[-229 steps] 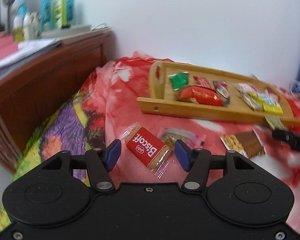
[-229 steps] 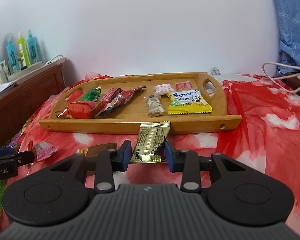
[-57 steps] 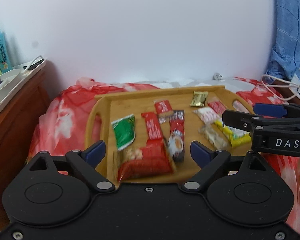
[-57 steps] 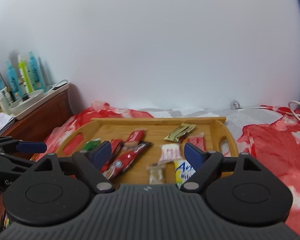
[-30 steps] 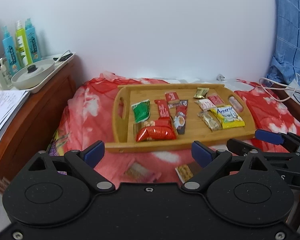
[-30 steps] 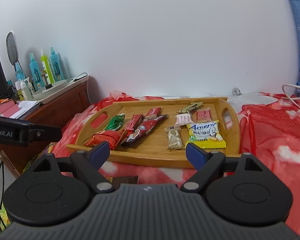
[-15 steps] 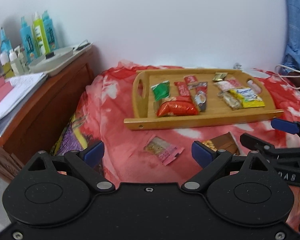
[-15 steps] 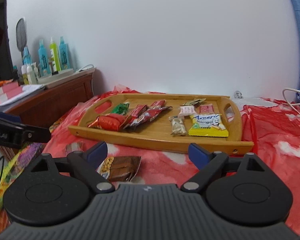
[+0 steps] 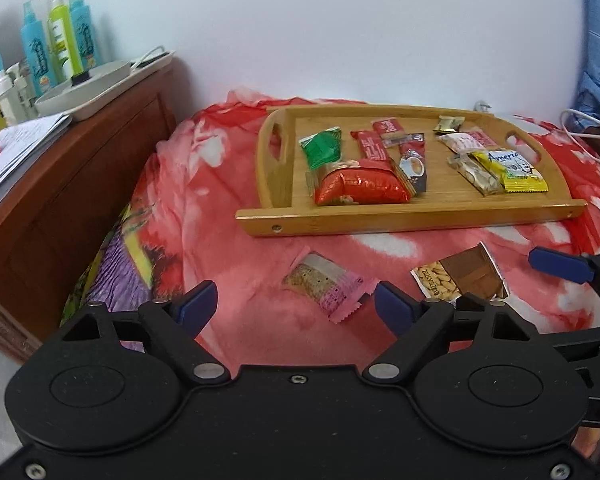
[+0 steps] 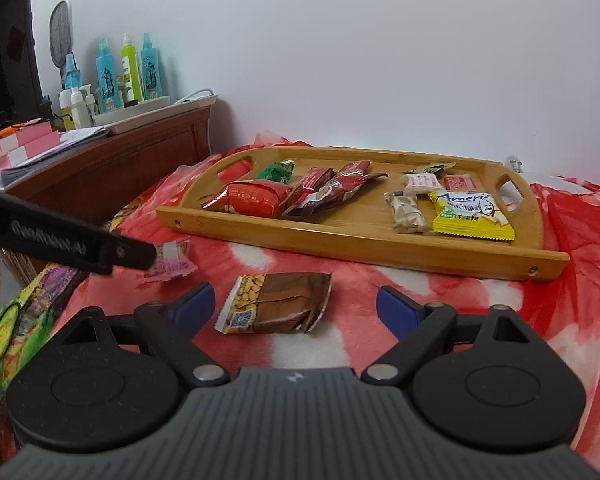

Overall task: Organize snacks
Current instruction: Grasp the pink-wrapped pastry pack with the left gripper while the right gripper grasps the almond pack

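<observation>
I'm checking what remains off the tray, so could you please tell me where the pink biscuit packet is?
In the left wrist view the pink biscuit packet lies on the red blanket, in front of the wooden tray and left of the brown peanut packet.

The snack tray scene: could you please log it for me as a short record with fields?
Surface: red floral blanket
Tray: wooden tray, holding about ten packets
Loose snacks: pink wafer packet; brown peanut packet, both on the blanket in front of the tray
Left gripper: open, jaws just been closing, aimed at the pink wafer packet, not touching
Right gripper: open, over the brown peanut packet
</observation>
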